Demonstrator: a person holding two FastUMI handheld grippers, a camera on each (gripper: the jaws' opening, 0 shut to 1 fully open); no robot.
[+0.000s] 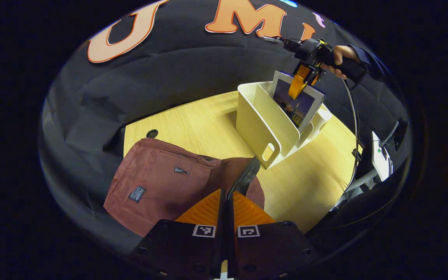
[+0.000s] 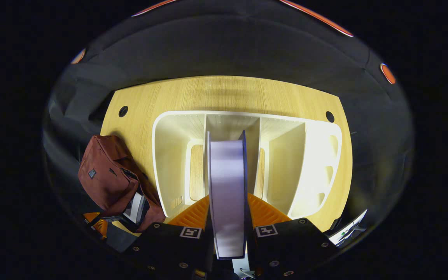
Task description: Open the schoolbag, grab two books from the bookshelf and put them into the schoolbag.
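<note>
Left gripper view shows me the dark red fabric schoolbag (image 1: 158,186) lying flat on the pale wooden table (image 1: 193,120), and my left gripper (image 1: 226,208) is pressed together on the edge of the bag opening, where the grey zipper strip (image 1: 245,177) passes between its two fingers; I judge that I hold this edge up so the mouth of the bag stays open for a book. Farther away in the same view, the right gripper (image 1: 300,83), held by a hand (image 1: 338,58) in a dark sleeve, is clamped on the top edge of a thin book with a dark blue picture cover (image 1: 300,105), which stands tilted in the cream plastic bookshelf with upright dividers (image 1: 263,124). From the right gripper view I look down along this book's white page edge (image 2: 227,194), which sits between the two fingers of the right gripper (image 2: 228,212), and below it is the bookshelf (image 2: 169,155) with its compartments; the book is over the middle one, partly lifted I think. The schoolbag (image 2: 107,171) lies just beside the shelf, near enough that the carry will be short, and inside its opening something flat and pale (image 2: 136,206) shows, maybe a first book, but I cannot be sure. About writing: a small dark label (image 1: 137,193) is sewn on the bag front and there is some yellow lettering on the book cover, but both are too small for me to read. A small metal zipper pull (image 1: 181,170) rests on the front pocket.
</note>
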